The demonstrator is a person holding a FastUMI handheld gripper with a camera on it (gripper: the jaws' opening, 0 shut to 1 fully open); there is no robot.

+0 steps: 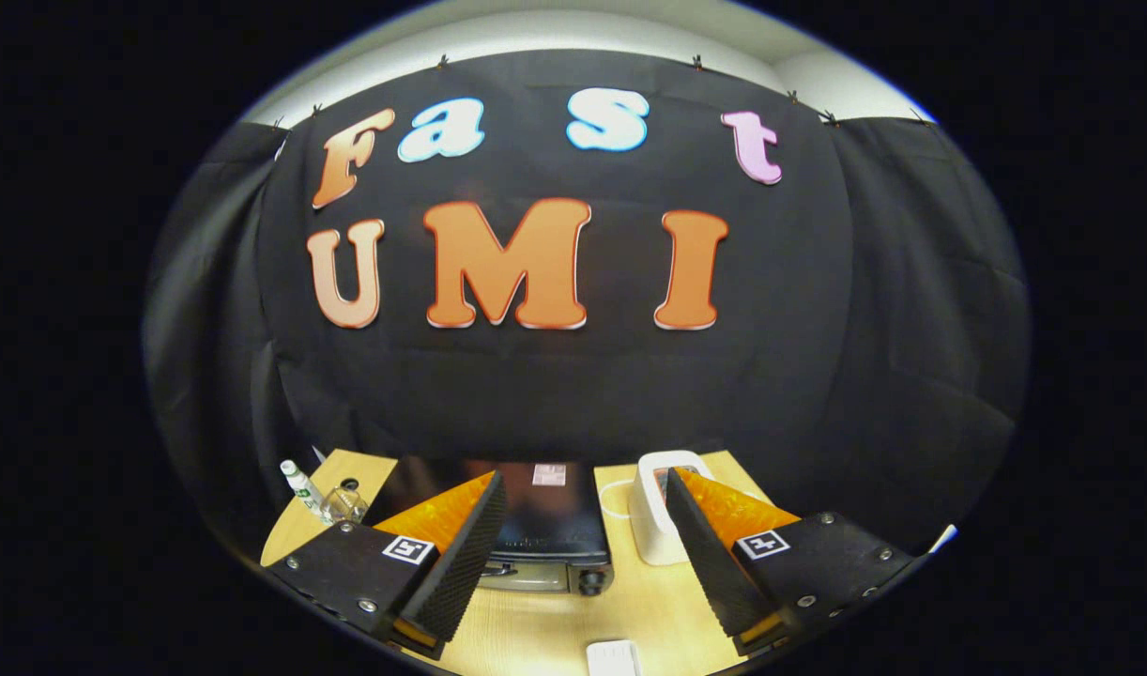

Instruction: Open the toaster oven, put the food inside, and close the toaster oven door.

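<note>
Hand-held gripper (583, 540) spread wide, holding nothing, high above desk (555, 629). Toaster oven (545, 535) between fingers, beyond tips; door state unclear. White box (650, 526) just right of oven. Approach oven front squarely, fingers level, clear of box.

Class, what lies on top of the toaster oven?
A small white label lies on the toaster oven. The open claw has fingers covering both sides of the top, so anything there is hidden.

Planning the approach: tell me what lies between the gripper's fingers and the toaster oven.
In the gripper view, the open gripper has only bare wooden table between its fingers and the toaster oven just ahead.
</note>
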